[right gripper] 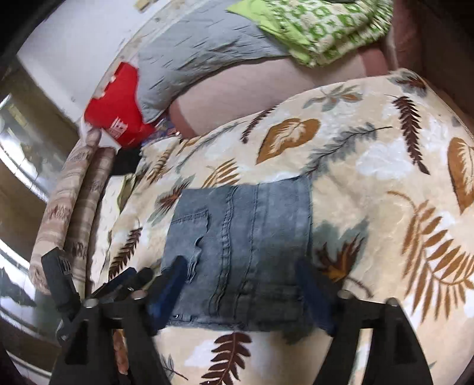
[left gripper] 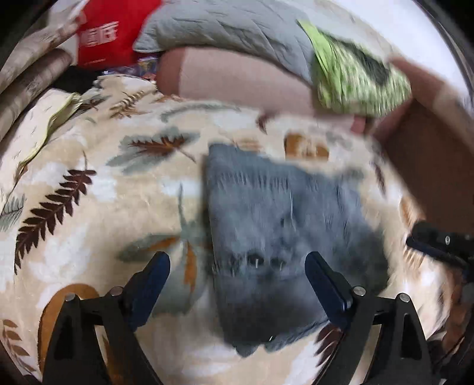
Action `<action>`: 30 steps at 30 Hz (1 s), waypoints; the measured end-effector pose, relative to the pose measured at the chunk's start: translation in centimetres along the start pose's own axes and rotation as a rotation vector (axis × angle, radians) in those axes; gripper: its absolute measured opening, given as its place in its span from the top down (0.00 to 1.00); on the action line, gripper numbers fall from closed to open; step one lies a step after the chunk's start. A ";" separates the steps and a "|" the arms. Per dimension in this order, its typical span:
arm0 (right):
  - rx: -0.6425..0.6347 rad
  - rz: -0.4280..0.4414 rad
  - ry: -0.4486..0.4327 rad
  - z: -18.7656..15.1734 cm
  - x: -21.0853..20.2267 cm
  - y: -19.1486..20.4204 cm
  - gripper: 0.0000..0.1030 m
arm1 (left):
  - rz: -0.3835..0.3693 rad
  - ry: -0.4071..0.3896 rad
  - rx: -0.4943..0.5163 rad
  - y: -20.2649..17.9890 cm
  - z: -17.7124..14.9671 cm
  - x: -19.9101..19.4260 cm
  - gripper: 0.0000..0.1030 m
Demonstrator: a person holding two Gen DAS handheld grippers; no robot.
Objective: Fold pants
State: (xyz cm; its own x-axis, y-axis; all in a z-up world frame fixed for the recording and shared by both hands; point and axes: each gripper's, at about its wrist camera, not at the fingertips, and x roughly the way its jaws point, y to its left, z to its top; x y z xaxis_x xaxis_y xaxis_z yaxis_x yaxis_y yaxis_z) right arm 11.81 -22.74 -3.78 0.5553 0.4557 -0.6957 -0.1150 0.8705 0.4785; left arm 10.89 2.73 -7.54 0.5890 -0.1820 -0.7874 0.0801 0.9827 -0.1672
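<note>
Grey-blue denim pants (left gripper: 284, 225) lie folded into a compact rectangle on a cream leaf-patterned blanket (left gripper: 89, 183). In the right wrist view the folded pants (right gripper: 243, 248) show a seam and a pocket. My left gripper (left gripper: 237, 281) is open and empty, its fingers standing apart just above the near edge of the pants. My right gripper (right gripper: 243, 293) is open and empty too, its fingers straddling the near end of the pants. The right gripper also shows at the right edge of the left wrist view (left gripper: 438, 245). The left wrist view is blurred.
Behind the blanket lie a grey quilted pillow (right gripper: 201, 56), a green patterned cloth (right gripper: 320, 26), a pink mattress strip (right gripper: 251, 91) and a red bag (right gripper: 118, 109). A striped rolled cushion (right gripper: 74, 201) lies at the left. A brown wooden bed frame (left gripper: 429, 165) is at the right.
</note>
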 end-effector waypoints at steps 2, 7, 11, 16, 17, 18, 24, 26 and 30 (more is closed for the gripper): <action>-0.001 -0.025 0.102 -1.5 3.6 -0.7 0.20 | 0.052 0.111 0.004 -0.1 -1.1 2.9 0.07; 0.039 -0.071 0.138 -3.7 2.5 -1.1 0.19 | 0.039 0.010 -0.069 0.8 -0.6 -2.4 0.08; 0.061 -0.120 -0.037 -5.6 -6.3 -0.1 0.14 | 0.149 -0.017 -0.042 0.8 -3.0 -6.3 0.07; -0.077 -0.180 -0.076 -9.5 -8.6 3.0 0.07 | 0.138 -0.048 0.012 -0.7 -5.7 -7.5 0.07; -0.112 -0.189 -0.072 -10.0 -8.5 3.5 0.07 | 0.140 -0.067 0.015 -1.1 -5.9 -8.1 0.07; -0.159 -0.224 -0.079 -10.3 -8.5 4.2 0.07 | 0.135 -0.091 0.030 -1.8 -5.8 -8.7 0.07; -0.295 -0.350 -0.065 -10.8 -8.8 5.2 0.00 | 0.125 -0.125 0.109 -5.0 -4.0 -10.8 0.04; -0.322 -0.366 -0.060 -10.9 -8.7 5.1 0.00 | 0.140 -0.124 0.130 -5.8 -3.7 -10.9 0.04; -0.303 -0.349 -0.050 -10.4 -8.5 4.3 0.00 | 0.168 -0.108 0.158 -6.8 -3.8 -10.7 0.03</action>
State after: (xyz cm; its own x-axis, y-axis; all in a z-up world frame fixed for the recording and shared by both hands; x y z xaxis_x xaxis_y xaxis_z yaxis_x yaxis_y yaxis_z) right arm -1.94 -20.89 -1.36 0.6417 0.1227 -0.7571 -0.1455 0.9887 0.0368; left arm 0.97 -2.09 -0.23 0.6863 -0.0191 -0.7271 0.0934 0.9937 0.0621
